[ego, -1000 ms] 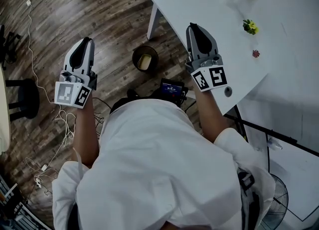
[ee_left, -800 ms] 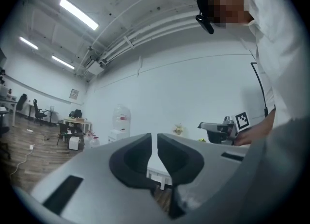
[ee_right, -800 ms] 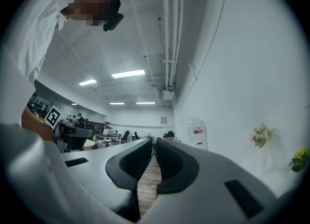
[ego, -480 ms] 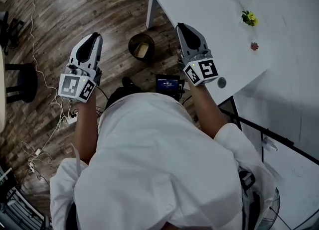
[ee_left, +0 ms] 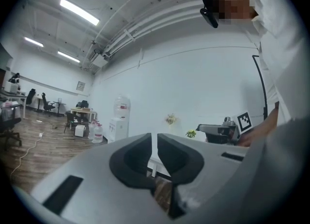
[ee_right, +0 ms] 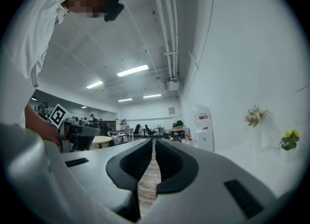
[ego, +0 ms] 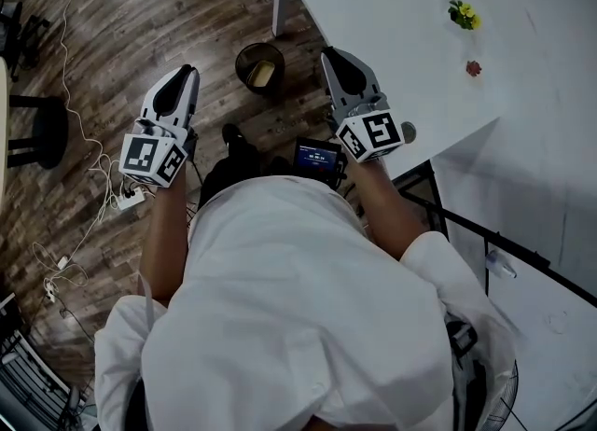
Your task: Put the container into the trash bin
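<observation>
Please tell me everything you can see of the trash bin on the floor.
The trash bin is small, round and dark, open at the top with no lid. It stands upright on the wooden floor, close to the foot of the white table leg. A pale yellowish object lies inside. Its material cannot be told from the head view.

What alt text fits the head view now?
A person in a white shirt holds out an empty grey left tool and right tool. On the wooden floor between them stands a small round dark trash bin with a yellowish container inside, beside a white table.
</observation>
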A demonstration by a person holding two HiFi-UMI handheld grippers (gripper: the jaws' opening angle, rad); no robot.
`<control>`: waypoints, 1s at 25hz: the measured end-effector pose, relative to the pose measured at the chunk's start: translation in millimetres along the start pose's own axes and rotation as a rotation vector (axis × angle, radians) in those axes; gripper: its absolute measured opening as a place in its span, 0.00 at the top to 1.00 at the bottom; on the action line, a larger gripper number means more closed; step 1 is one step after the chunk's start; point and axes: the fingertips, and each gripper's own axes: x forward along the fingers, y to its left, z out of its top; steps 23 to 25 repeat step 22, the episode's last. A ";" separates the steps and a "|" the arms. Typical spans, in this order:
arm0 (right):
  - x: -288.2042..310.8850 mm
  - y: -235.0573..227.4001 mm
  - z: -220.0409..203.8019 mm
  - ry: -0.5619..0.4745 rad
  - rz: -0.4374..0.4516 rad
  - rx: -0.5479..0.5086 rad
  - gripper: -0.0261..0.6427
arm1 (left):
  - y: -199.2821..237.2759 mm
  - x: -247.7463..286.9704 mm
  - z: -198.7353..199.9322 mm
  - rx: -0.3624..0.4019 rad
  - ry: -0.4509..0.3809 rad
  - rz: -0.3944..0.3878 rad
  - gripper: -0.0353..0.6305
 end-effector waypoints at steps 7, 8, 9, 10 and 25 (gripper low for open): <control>-27.2 14.5 -14.6 0.025 0.030 0.015 0.89 | -24.8 -22.7 -20.2 -0.024 0.019 0.014 0.88; -29.5 14.5 -15.5 0.027 0.030 0.018 0.89 | -27.9 -23.8 -20.6 -0.023 0.019 0.013 0.88; -31.1 14.9 -16.0 0.028 0.030 0.020 0.89 | -30.5 -24.6 -20.2 -0.019 0.018 0.012 0.88; -32.3 15.7 -16.2 0.029 0.032 0.020 0.89 | -32.7 -25.4 -19.4 -0.015 0.017 0.010 0.88; -33.4 11.7 -17.7 0.020 0.023 0.034 0.89 | -36.6 -20.5 -12.9 -0.011 0.007 -0.003 0.88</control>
